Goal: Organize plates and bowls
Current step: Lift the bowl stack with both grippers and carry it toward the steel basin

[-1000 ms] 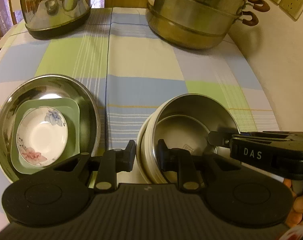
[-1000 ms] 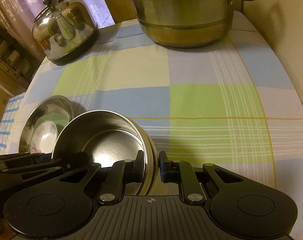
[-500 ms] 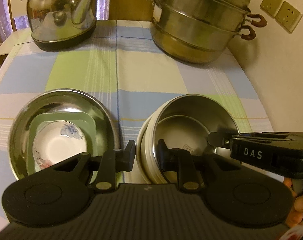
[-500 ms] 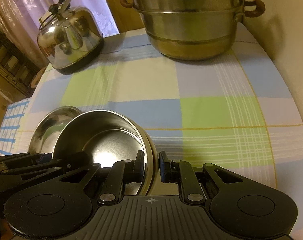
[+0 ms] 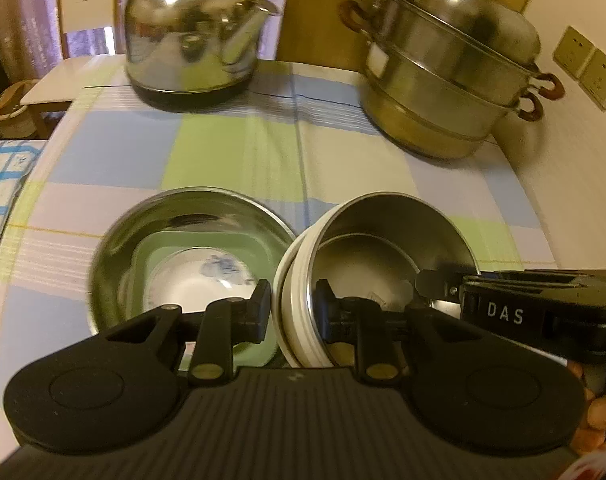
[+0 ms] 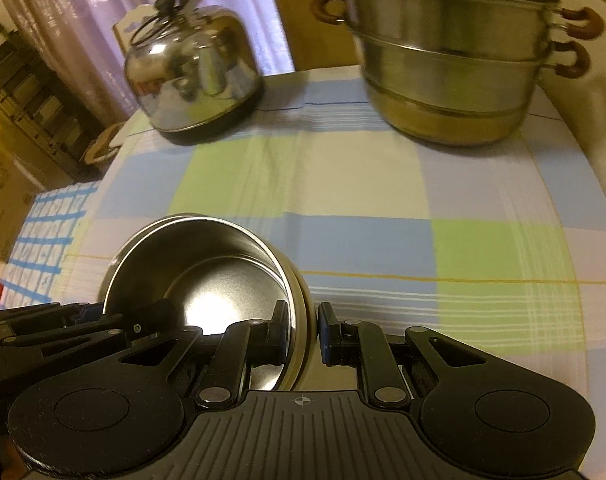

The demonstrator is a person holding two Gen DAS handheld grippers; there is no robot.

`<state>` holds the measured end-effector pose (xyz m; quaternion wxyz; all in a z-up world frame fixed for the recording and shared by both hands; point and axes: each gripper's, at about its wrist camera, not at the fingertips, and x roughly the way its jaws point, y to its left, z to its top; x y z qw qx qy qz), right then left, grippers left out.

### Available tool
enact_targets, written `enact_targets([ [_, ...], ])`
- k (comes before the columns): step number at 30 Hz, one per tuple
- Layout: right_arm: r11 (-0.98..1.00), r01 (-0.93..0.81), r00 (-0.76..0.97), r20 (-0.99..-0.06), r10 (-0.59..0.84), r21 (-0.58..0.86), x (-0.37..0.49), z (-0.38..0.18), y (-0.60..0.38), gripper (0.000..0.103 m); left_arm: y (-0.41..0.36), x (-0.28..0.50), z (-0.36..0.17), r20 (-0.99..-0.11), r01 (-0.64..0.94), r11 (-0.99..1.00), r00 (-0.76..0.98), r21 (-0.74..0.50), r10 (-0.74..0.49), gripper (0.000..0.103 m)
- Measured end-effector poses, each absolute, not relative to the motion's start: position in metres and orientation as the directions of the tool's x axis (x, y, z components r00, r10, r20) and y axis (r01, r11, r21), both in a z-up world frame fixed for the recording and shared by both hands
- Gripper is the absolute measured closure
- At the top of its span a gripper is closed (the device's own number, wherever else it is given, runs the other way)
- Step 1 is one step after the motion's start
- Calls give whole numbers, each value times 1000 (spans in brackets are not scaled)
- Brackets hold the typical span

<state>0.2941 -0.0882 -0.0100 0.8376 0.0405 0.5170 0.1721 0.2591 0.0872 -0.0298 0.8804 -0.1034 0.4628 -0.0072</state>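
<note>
Both hand-held grippers clamp bowl (rim).

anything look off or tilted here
Yes: the cream-sided steel bowl is tilted, its opening facing the cameras, clamped at opposite rims by the left hand-held gripper and right hand-held gripper. No spills or damage visible.

cream wall | wall sockets | lilac curtain | white chair | warm light
</note>
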Motion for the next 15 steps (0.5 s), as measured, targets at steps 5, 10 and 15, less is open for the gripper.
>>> enact_targets([
  [5, 927, -279, 391, -852, 348, 250, 292, -12, -66, 88, 109, 252, -28, -811, -120, 975, 579, -184, -82, 82],
  [10, 918, -303, 373, -854, 362, 257, 291, -16, -45, 89, 128, 247, -28, -811, -155, 971, 582, -181, -59, 82],
  [15, 913, -314, 358, -858, 368, 260, 294, -21, -28, 89, 143, 249, -32, -816, -176, 968, 576, -180, -46, 82],
])
